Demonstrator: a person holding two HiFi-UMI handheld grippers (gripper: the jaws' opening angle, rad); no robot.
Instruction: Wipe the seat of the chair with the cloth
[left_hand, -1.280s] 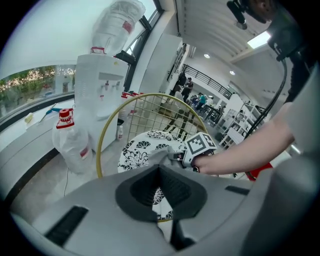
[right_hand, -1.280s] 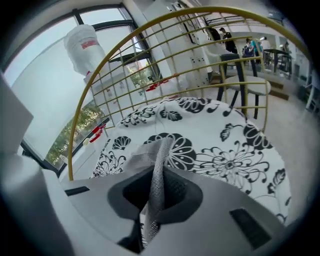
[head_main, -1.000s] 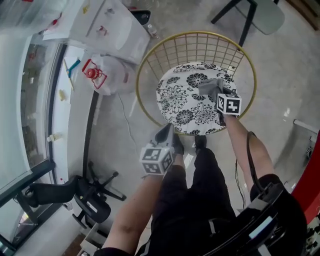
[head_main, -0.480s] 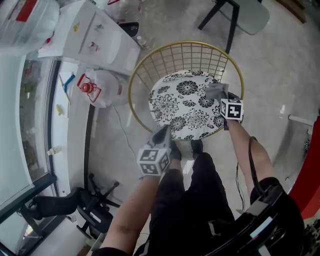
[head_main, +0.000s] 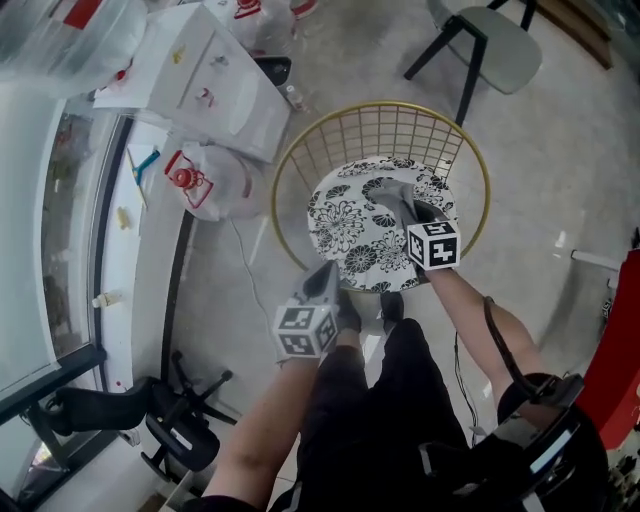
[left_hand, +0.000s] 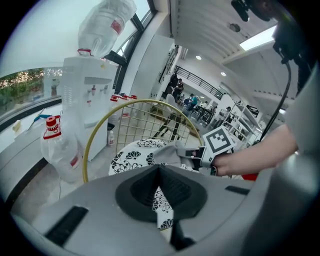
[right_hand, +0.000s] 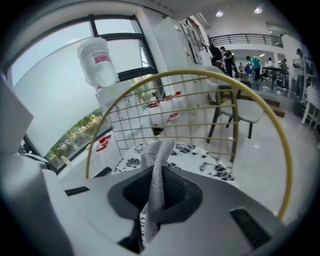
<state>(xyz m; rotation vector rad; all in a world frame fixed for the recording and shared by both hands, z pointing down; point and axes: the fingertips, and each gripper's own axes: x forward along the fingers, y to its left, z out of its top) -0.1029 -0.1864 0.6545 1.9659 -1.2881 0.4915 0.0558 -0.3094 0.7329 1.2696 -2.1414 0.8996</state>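
Note:
A round floral seat (head_main: 345, 225) sits inside the chair's gold wire back (head_main: 300, 150). My right gripper (head_main: 410, 212) is shut on a grey cloth (head_main: 393, 192), which lies on the middle of the seat. In the right gripper view the mesh cloth (right_hand: 156, 180) runs pinched between the jaws, with the seat (right_hand: 205, 159) beyond. My left gripper (head_main: 329, 270) hangs shut and empty at the seat's near edge. The left gripper view shows the seat (left_hand: 131, 152), the cloth (left_hand: 169, 152) and the right gripper's marker cube (left_hand: 220, 142).
A white water dispenser (head_main: 205, 70) and a large plastic water bottle (head_main: 215, 160) stand left of the chair. A second chair (head_main: 505, 40) is behind it, and a black office chair (head_main: 175, 410) sits at lower left. My legs stand right at the seat's front.
My right gripper has dragged the cloth from the seat's right edge leftward to its middle. The left gripper has stayed at the seat's near edge.

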